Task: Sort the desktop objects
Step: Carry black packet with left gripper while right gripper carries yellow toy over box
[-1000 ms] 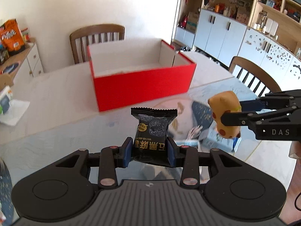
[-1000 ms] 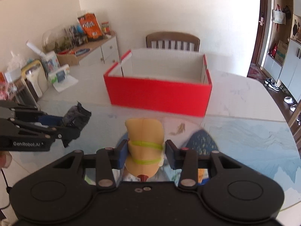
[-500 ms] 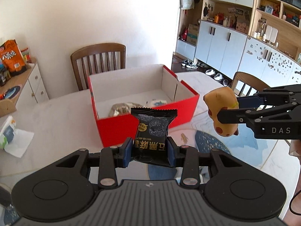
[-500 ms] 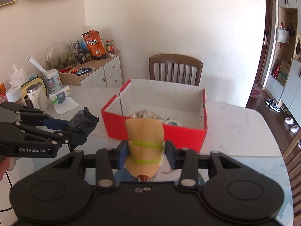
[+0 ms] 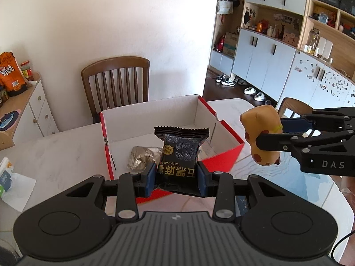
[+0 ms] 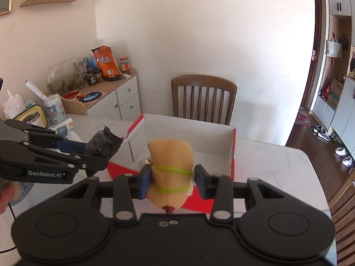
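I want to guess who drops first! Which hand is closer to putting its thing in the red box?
Probably left. The left gripper holds its black snack packet above the red box opening; the right gripper holds the yellow toy just outside the right wall.

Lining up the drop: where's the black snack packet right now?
Left wrist view, centre: the black snack packet is clamped in the left gripper, over the red box's near wall.

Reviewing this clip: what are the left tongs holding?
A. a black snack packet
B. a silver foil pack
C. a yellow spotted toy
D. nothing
A: the left tongs grip the black snack packet between their blue pads, held above the red box.
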